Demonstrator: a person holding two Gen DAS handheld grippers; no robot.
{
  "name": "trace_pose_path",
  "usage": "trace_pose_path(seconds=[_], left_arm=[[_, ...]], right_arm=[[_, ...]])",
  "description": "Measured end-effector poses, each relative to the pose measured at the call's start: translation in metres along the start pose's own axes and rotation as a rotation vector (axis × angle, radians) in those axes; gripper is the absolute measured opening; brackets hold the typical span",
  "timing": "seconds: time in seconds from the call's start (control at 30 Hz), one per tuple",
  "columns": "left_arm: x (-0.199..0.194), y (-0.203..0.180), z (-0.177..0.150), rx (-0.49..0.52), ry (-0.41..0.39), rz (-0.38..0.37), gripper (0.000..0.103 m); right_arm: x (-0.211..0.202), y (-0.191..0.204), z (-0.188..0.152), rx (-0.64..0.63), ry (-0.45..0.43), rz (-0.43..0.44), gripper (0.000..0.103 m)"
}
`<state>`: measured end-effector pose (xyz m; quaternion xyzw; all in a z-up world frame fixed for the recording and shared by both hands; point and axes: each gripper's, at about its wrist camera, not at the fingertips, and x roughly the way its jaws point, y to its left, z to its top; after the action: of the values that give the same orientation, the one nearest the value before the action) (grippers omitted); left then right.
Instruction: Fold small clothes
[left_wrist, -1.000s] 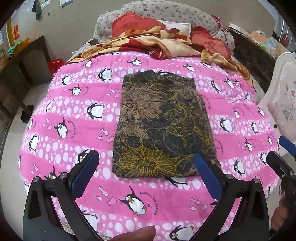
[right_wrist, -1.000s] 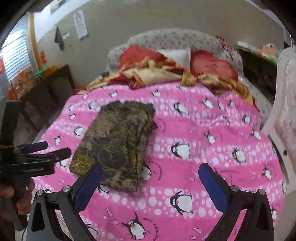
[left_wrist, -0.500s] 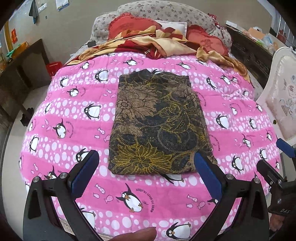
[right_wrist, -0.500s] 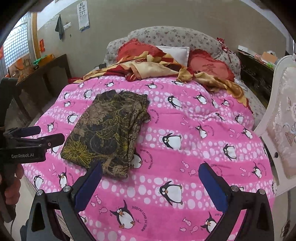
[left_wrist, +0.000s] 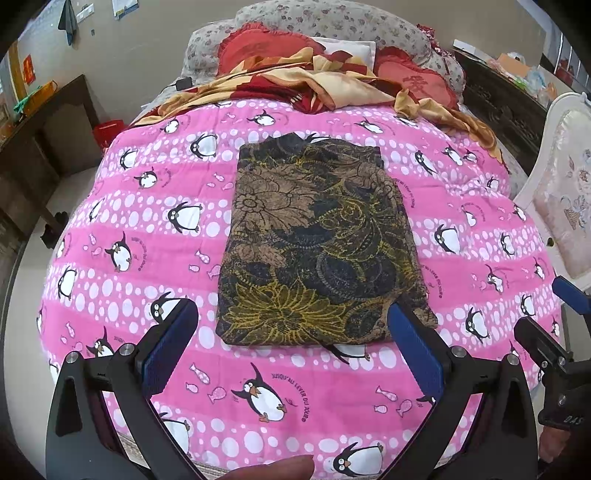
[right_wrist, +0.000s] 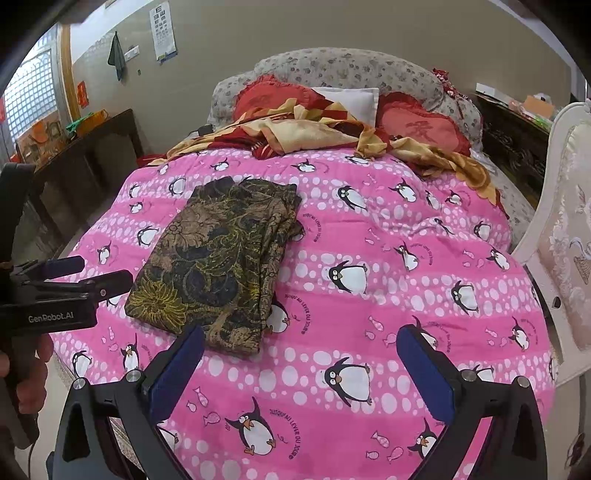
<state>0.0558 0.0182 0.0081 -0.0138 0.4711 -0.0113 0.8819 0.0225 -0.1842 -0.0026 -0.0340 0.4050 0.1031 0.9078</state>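
Observation:
A dark floral garment (left_wrist: 317, 247) in brown, black and yellow lies folded into a flat rectangle on the pink penguin blanket (left_wrist: 122, 206). My left gripper (left_wrist: 291, 332) hovers open over the blanket's near edge, its fingertips framing the garment's near hem without touching it. My right gripper (right_wrist: 301, 354) is also open and empty, held to the right of the garment (right_wrist: 221, 262) above bare blanket (right_wrist: 406, 258). Each gripper shows at the edge of the other's view: the left one (right_wrist: 88, 269) and the right one (left_wrist: 550, 321).
Red cushions (left_wrist: 258, 44) and a rumpled red-and-yellow cloth (left_wrist: 314, 85) lie at the head of the bed. A white upholstered chair (left_wrist: 565, 206) stands close on the right. Dark wooden furniture (right_wrist: 85, 162) and floor lie to the left.
Both grippers have pulled back and risen from the bed, so the garment looks smaller and farther. The garment itself has not moved.

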Motion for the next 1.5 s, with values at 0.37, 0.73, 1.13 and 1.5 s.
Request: trace_pose_path(seconds=[0.37, 0.73, 1.13, 1.5], left_arm=[[0.0023, 0.0003, 0.0005, 0.004, 0.001, -0.006, 0.103], [0.0025, -0.0018, 0.0001, 0.003, 0.003, -0.005, 0.103], [0.0030, -0.0038, 0.0007, -0.001, 0.006, -0.007, 0.103], [-0.0001, -0.0034, -0.0022, -0.012, -0.026, -0.044, 0.103]], right_arm=[[0.0010, 0.0045, 0.0015, -0.007, -0.001, 0.007, 0.103], [0.0019, 0.0068, 0.0006, -0.005, 0.002, 0.012, 0.103], [0.0009, 0.0076, 0.0026, -0.007, 0.002, 0.019, 0.103], [0.0021, 0.0086, 0.0012, -0.012, 0.004, 0.029, 0.103]])
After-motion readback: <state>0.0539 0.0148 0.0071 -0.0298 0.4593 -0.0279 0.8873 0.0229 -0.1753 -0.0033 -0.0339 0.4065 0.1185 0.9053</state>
